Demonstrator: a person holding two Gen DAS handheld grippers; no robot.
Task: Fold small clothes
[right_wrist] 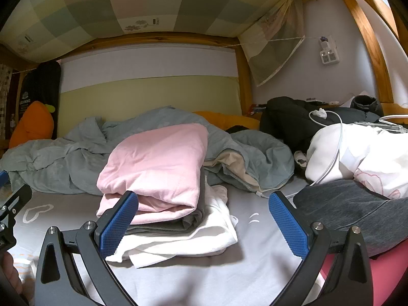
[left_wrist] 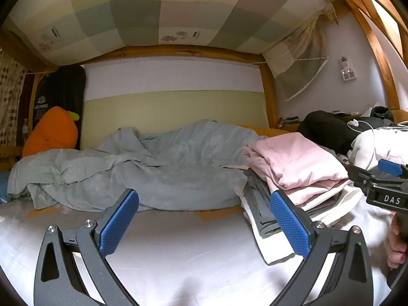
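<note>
Both grippers, left gripper (left_wrist: 204,225) and right gripper (right_wrist: 202,223), hold their jaws spread wide with nothing between them above the pale bedsheet (left_wrist: 178,250). Folded stack: pink garment (right_wrist: 158,163) over grey and white layers, before the grey-green duvet (left_wrist: 142,163). Only the right wrist view shows a dark grey garment (right_wrist: 357,204) beside the stack.

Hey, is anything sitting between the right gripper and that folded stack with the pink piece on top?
Nothing visible does. The right gripper is open and empty, and the stack of folded clothes lies just ahead on bare bed sheet. The dark grey garment lies off to the right, clear of the path.
</note>
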